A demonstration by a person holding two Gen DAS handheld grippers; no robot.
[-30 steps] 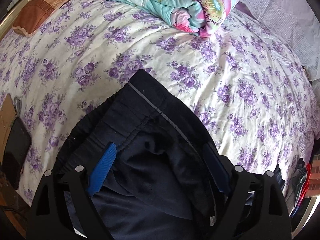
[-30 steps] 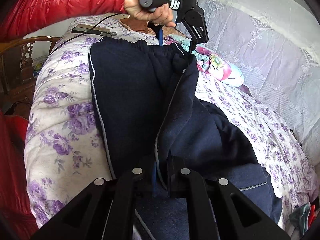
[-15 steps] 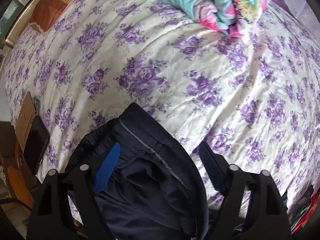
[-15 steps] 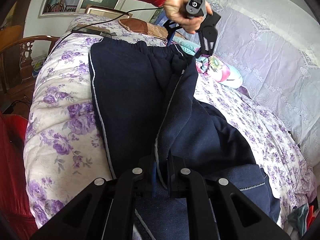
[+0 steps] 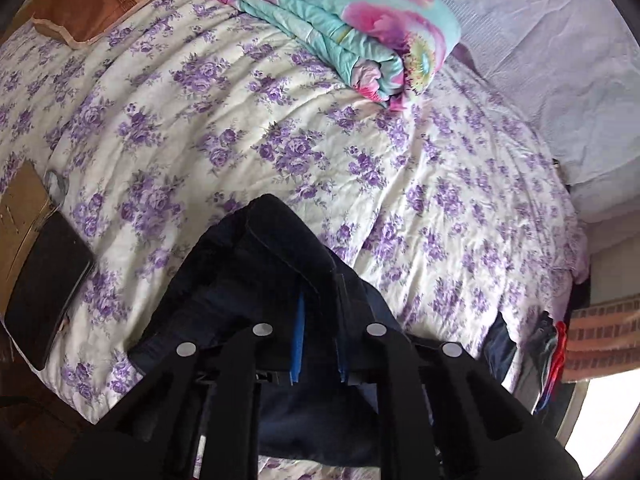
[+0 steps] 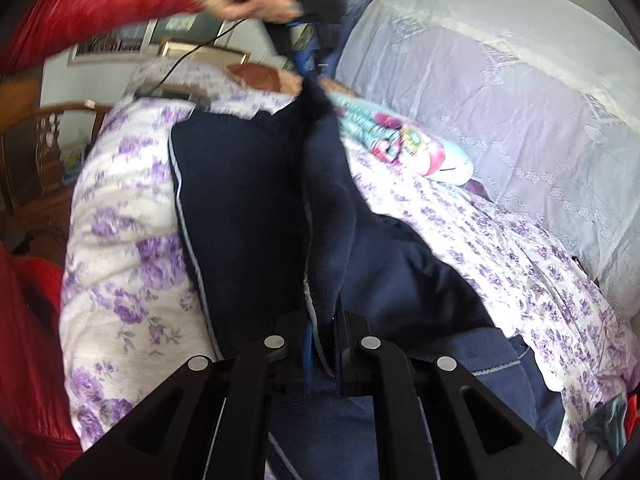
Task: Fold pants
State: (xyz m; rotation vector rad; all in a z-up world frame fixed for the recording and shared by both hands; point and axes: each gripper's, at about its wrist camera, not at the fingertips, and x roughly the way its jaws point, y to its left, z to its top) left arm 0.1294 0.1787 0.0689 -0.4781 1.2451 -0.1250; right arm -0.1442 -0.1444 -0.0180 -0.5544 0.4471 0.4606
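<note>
The dark navy pants (image 6: pixel 248 216) lie lengthwise on the floral bed, with a grey stripe down the side. My right gripper (image 6: pixel 322 344) is shut on a fold of the pants' leg end close to the camera. My left gripper (image 5: pixel 320 336) is shut on the waistband corner (image 5: pixel 280 240) and holds it lifted above the sheet. In the right wrist view the left gripper (image 6: pixel 304 12) shows at the far end, blurred, in a hand with a red sleeve, pulling the pants' edge up into a ridge.
The purple-flowered bedsheet (image 5: pixel 248 128) covers the bed. A folded pink and turquoise quilt (image 5: pixel 360 28) lies at the far side. A brown pillow (image 5: pixel 84 8) is at the head. A black tablet (image 5: pixel 44 288) lies near the left edge. A white lace cover (image 6: pixel 500 112) is at right.
My left gripper was open around the waistband; it has shut on it and lifted it. The right gripper has kept its hold and place.
</note>
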